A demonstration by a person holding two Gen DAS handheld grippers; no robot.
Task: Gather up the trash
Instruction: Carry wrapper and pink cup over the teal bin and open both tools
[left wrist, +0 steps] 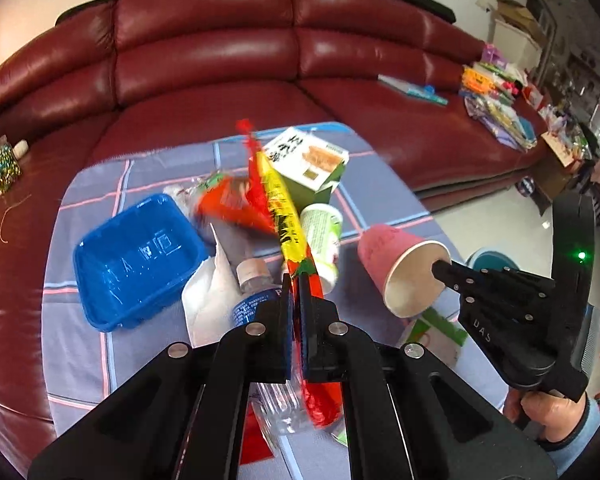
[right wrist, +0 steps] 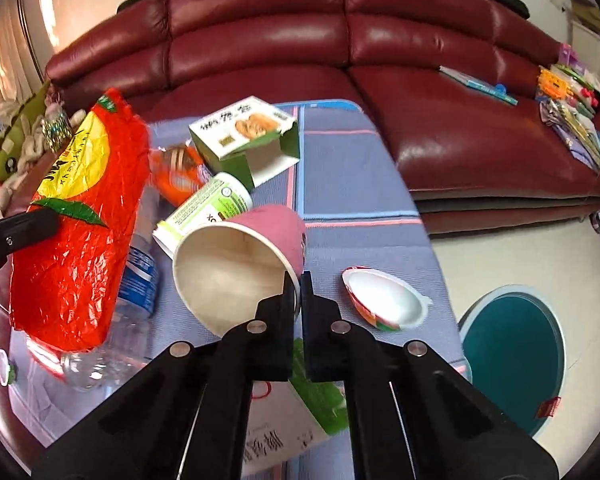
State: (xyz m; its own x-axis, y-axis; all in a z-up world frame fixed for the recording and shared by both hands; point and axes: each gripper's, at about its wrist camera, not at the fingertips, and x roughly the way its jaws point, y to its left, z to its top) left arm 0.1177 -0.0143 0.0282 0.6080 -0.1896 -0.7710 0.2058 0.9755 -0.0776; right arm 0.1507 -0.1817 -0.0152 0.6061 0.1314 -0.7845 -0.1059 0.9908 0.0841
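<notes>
**Two Grippers, Each Clamped on One Piece of Trash**

The pink paper cup (right wrist: pixel 256 256) is held by its rim, at the tip of the right gripper (right wrist: pixel 298 280). The jaws are closed together on the rim wall, one finger inside the cup and one outside. The cup is tilted with its open mouth toward the camera, above the checked cloth (right wrist: pixel 360 168) that covers the surface.

The red-and-yellow plastic bag (left wrist: pixel 284 220) is pinched between the closed jaws of the left gripper (left wrist: pixel 296 280). The bag stands edge-on and extends away from the fingertips over the other items; the picture is blurred there.

Item count on the cloth:
- One blue plastic tray (left wrist: pixel 140 256), lying at the left in the left wrist view.
- One green-and-white carton (right wrist: pixel 246 132), open at one end.
- One green-and-white cylindrical tub (right wrist: pixel 208 208), on its side, just behind the cup.
- One clear water bottle (right wrist: pixel 136 288), lying beneath the bag.
- One orange wrapper (right wrist: pixel 176 176), near the carton.
- One shallow white lidded cup (right wrist: pixel 384 300), right of the right gripper.

A round teal bin (right wrist: pixel 512 356) stands on the floor beside the surface. A red leather sofa (right wrist: pixel 300 20) lies behind it.
</notes>
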